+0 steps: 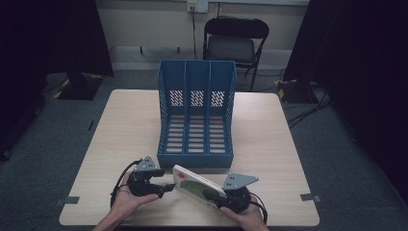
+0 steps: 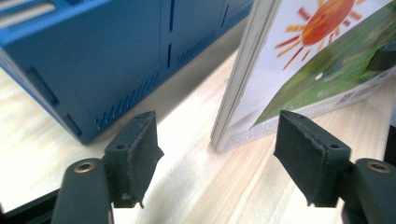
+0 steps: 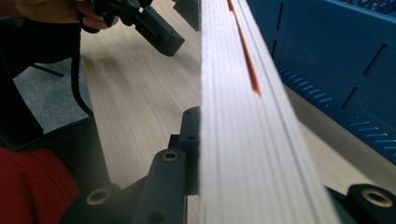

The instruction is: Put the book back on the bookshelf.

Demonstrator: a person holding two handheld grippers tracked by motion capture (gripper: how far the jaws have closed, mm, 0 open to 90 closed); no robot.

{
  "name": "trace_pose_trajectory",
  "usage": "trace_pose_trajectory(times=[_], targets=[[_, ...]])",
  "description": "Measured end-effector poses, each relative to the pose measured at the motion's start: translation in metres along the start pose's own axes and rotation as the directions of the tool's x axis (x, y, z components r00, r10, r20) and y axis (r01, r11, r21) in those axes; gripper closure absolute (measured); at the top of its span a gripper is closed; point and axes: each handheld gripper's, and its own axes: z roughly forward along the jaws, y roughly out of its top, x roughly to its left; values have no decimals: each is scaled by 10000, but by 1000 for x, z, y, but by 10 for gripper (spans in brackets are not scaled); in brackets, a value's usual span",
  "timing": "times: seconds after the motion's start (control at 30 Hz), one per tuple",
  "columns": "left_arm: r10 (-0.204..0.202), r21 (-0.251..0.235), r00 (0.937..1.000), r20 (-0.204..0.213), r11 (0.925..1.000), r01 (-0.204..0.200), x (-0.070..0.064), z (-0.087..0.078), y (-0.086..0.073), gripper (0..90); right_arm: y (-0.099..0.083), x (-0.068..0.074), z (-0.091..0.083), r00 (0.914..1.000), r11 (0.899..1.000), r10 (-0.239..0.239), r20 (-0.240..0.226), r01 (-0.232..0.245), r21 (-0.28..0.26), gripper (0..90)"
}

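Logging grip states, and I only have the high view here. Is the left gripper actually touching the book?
Observer: No. The left gripper is open, with the book corner ahead of its pads, untouched.
Operator: And the right one?
Observer: The right gripper is shut on the book's page edge.
Operator: Is the book resting on anything?
Observer: Its lower corner sits on the table, beside the blue file rack.

Black folding chair (image 1: 235, 43), grey carpet (image 1: 346, 159)
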Motion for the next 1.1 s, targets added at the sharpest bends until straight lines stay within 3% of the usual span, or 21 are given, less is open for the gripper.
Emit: trace_pose_trajectory(times=[0.1, 0.3, 0.47, 0.53, 0.6, 0.63, 0.67, 0.73, 0.83, 0.87, 0.9, 0.93, 1.1], targets=[[-95, 307, 9996, -280, 9995, 104, 5, 0, -4, 271, 0, 0, -1, 9999, 10000, 52, -99, -52, -28, 762], [-594, 321, 9973, -433, 9976, 608, 20, -4, -9, 231, 0, 2, -6, 9999, 9999, 118, -75, -118, -118, 763], [-1045, 708, 9870, -1224, 9910, 1137, 37, -11, -14, 230, 2, 2, -11, 9997, 9995, 244, 86, -242, -213, 763], [-1003, 819, 9807, -1679, 9900, 1153, 43, -14, -15, 226, 2, 2, -13, 9996, 9992, 287, 20, -286, -264, 763], [-1067, 901, 9706, -2158, 9876, 1286, 51, -16, -17, 223, 2, 2, -15, 9995, 9989, 317, -11, -317, -350, 763], [-1286, 894, 9648, -2294, 9843, 1525, 55, -15, -19, 223, 3, 3, -17, 9993, 9986, 360, -39, -362, -382, 763], [-1227, 1007, 9563, -2655, 9829, 1541, 59, -14, -21, 223, 3, 4, -18, 9994, 9987, 332, -11, -332, -392, 763], [-1157, 1256, 9449, -3061, 9790, 1605, 65, -13, -24, 223, 5, 7, -20, 9996, 9988, 276, 3, -276, -397, 763], [-720, 1387, 9241, -3754, 9814, 1328, 69, -11, -26, 214, 8, 10, -23, 9998, 9989, 179, -36, -180, -427, 763], [-893, 1189, 9225, -3756, 9825, 1435, 69, -9, -26, 192, 9, 10, -24, 9998, 9989, 195, -70, -198, -416, 763], [-958, 1214, 9250, -3677, 9812, 1499, 71, -9, -26, 179, 10, 10, -24, 9998, 9990, 173, -121, -178, -404, 763], [-1027, 1224, 9187, -3814, 9795, 1603, 71, -9, -26, 162, 11, 10, -25, 9997, 9989, 172, -167, -179, -433, 763], [-816, 934, 9240, -3736, 9878, 1250, 78, -5, -32, 12, 17, 9, -28, 9998, 9986, 139, -116, -145, -512, 763]])
